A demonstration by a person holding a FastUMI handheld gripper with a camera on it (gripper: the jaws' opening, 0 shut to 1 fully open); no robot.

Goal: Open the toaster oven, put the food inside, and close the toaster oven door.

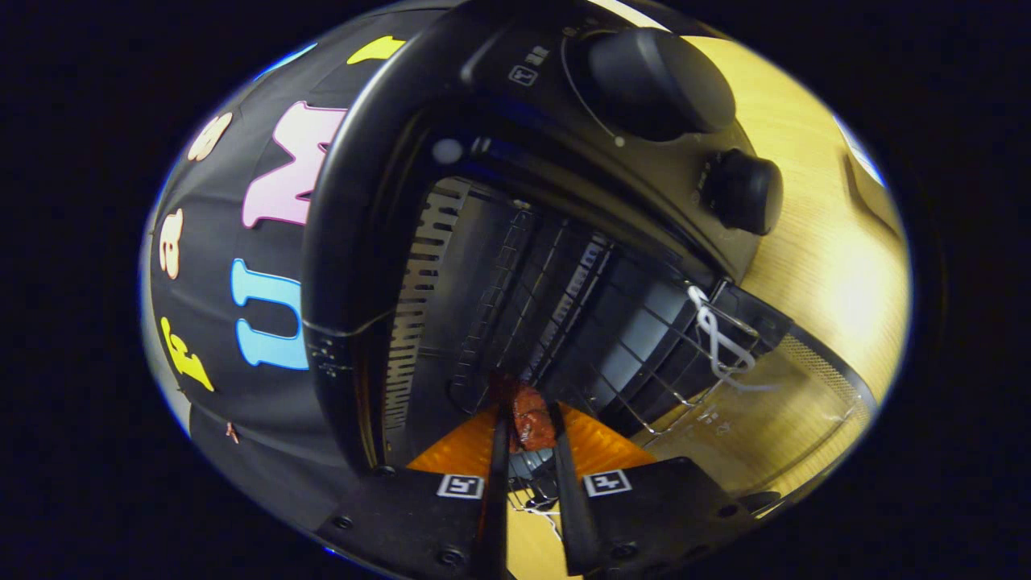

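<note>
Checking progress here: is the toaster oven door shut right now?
No, the toaster oven door hangs open, showing the wire rack, while the gripper holds the food at the opening.

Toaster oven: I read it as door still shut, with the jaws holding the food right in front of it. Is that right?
Not quite. The gripper view shows the toaster oven with its door already open, folded down, and the wire rack exposed. The rest holds: the gripper has its jaws closed on the food, right at the oven's mouth.
</note>
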